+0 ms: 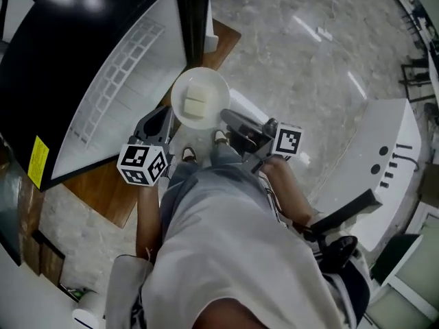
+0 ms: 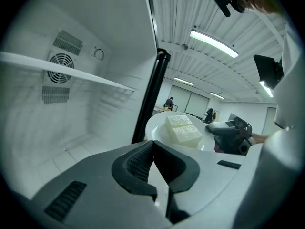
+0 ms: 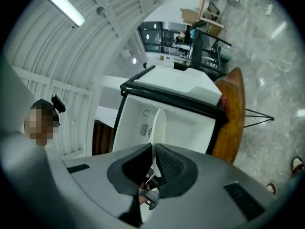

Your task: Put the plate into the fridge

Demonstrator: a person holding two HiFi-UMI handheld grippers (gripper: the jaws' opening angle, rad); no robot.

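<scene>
A white plate point(image 1: 199, 98) carrying two pale blocks point(image 1: 195, 100) is held level in front of the open fridge point(image 1: 89, 67). My right gripper point(image 1: 225, 117) is shut on the plate's near rim. In the right gripper view the plate point(image 3: 157, 120) stands edge-on between the pads, with the fridge's white inside point(image 3: 186, 123) behind it. My left gripper point(image 1: 167, 114) hangs just left of the plate, shut, with nothing in it. Its closed tips point(image 2: 152, 144) point at the fridge's opening, where a shelf point(image 2: 71, 73) and fan grille point(image 2: 59, 66) show; the plate point(image 2: 164, 130) lies ahead to the right.
The fridge stands on a wooden table point(image 1: 103, 190). Its black door frame point(image 2: 151, 94) rises just left of the plate. A white console point(image 1: 384, 170) stands to the right on the marble floor point(image 1: 309, 60). The person's feet point(image 1: 188, 155) are below the plate.
</scene>
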